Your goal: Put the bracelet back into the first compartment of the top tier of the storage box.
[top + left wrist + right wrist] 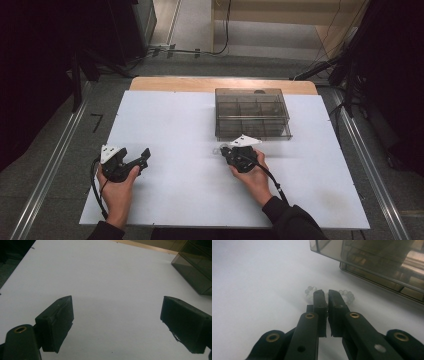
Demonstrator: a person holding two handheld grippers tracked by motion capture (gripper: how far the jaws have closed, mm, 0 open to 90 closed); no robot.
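Right gripper (327, 293) is closing on a pale bead bracelet (348, 296), jaws nearly together.
Left gripper (117, 322) is idling at 8 o'clock, jaws wide apart; smoked compartment box (252, 113) at 1 o'clock awaiting.

organizer box (252, 114) at table's (165, 130) far right | bead bracelet (347, 295) before it

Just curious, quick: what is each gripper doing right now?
Left gripper: open, holding nothing.
Right gripper: closed at the bead bracelet; grip unclear.

We see a matt white table sheet (175, 165), a glossy smoked-plastic compartment box (252, 113), translucent pale glassy beads (348, 295) and matt black jaws.
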